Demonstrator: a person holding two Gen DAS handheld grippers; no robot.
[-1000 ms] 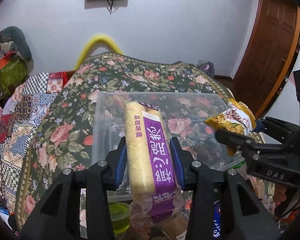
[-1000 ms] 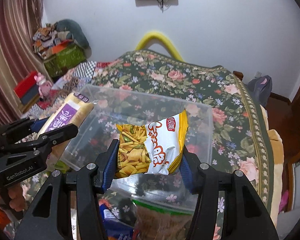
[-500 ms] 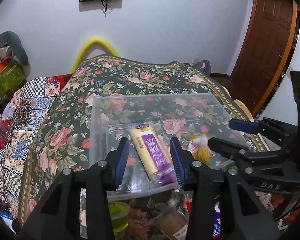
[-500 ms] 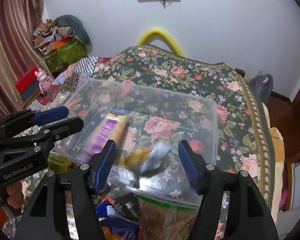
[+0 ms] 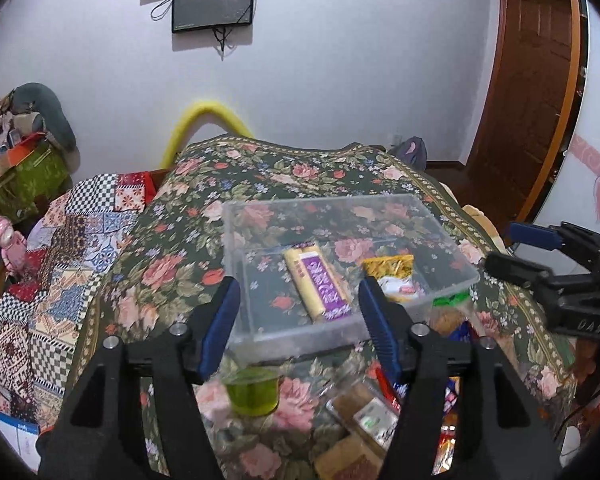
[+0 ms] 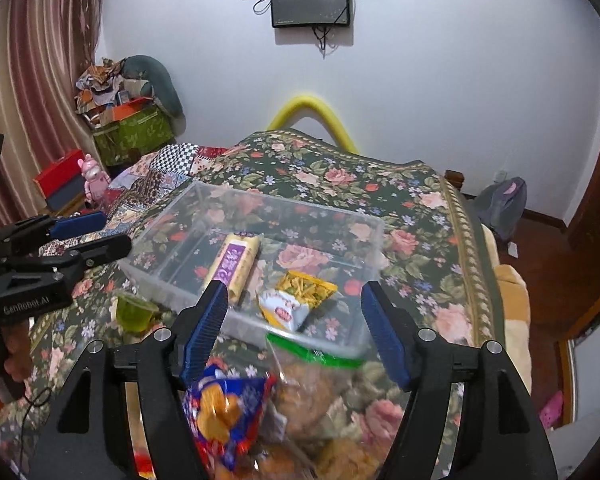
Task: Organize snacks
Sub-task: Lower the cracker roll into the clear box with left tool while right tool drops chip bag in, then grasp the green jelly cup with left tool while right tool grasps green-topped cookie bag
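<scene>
A clear plastic bin (image 5: 452, 284) (image 6: 374, 240) sits on the floral bed cover. Inside lie a yellow and purple snack bar (image 5: 318, 285) (image 6: 236, 266) and a yellow and white chips bag (image 5: 392, 274) (image 6: 296, 300). My left gripper (image 5: 300, 324) is open and empty, held above the bin's near edge. My right gripper (image 6: 294, 330) is open and empty, above the bin's near edge too. Each gripper shows at the side of the other's view, the right one (image 5: 540, 256) and the left one (image 6: 72, 236).
A green jelly cup (image 5: 252, 394) (image 6: 134, 312) stands in front of the bin. Several loose snacks lie near me: a blue packet (image 6: 224, 412), a clear bag with a green strip (image 6: 320, 396), small wrapped packs (image 5: 364, 420). A patchwork quilt (image 5: 60, 264) lies left.
Both grippers opened and dropped their snacks into the bin: the purple bar from the left, the chips bag from the right. Both then pulled back and opened wider.
</scene>
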